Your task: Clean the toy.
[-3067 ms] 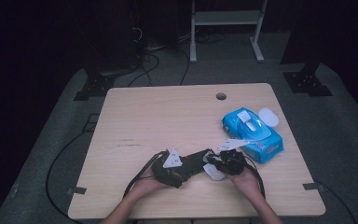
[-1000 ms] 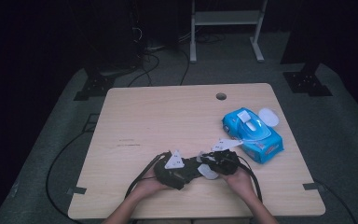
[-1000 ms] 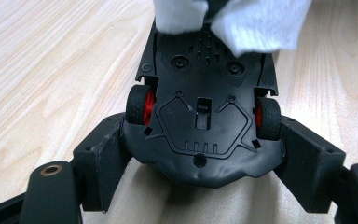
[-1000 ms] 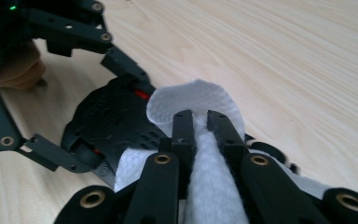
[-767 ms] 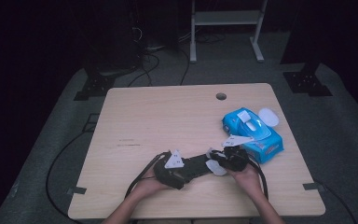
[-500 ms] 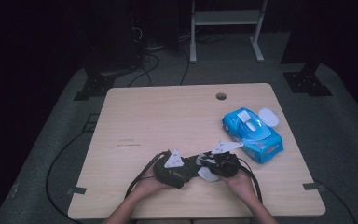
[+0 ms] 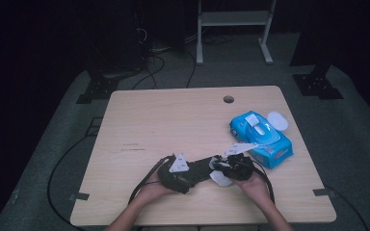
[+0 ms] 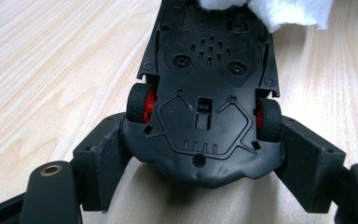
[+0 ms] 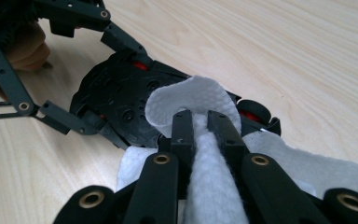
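Toy car (image 8: pixel 205 107) is clamped belly-up in left gripper (image 8: pixel 200 154), near front table edge — long axis runs toward right gripper (image 9: pixel 199 122), which is shut on wipe (image 9: pixel 191 100), pressed onto the underside.

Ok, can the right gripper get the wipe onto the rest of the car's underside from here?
Probably yes: the left gripper holds the toy car belly-up, the wipe in the right gripper already lies on it, nothing between.
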{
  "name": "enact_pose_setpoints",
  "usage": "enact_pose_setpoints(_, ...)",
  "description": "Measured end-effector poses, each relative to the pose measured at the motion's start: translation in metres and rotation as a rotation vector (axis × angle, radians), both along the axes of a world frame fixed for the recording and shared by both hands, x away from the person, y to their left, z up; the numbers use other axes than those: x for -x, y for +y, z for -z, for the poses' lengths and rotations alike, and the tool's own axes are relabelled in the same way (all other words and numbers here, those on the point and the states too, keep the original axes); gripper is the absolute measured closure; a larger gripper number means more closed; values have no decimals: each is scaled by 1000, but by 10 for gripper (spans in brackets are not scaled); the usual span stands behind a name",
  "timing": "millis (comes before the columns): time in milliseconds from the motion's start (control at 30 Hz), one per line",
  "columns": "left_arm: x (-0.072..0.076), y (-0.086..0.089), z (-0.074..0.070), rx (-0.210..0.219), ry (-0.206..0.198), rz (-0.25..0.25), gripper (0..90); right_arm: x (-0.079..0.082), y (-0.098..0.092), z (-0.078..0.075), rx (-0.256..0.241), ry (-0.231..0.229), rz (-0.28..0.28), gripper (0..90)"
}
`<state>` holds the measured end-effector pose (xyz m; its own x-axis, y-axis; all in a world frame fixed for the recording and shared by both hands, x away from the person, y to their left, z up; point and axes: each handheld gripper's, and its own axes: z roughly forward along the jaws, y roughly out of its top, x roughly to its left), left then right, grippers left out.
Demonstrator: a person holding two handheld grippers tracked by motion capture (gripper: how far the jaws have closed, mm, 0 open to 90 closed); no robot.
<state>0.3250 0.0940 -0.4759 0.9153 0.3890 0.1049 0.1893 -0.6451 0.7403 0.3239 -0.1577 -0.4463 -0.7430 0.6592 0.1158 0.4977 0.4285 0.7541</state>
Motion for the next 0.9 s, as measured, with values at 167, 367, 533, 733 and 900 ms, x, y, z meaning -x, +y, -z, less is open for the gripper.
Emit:
enact_pose_setpoints(167, 0, 0, 0, 5, 5, 0, 235, 2, -1, -1, 9, 10, -13, 803)
enact_pose_setpoints(367, -1, 1, 0, 9, 17, -3, 235, 1, -2, 0, 1, 17, -18, 803)
enact_pose_setpoints(533, -4, 4, -2, 52, 67, -3, 232, 1, -3, 1, -2, 18, -18, 803)
enact_pose_setpoints(733, -6, 8, -5, 106, 98, -3, 223, 0, -3, 1, -6, 20, -22, 804)
enact_pose_setpoints(900, -8, 11, -6, 153, 136, -13, 230, 0, -3, 1, -6, 20, -21, 804)
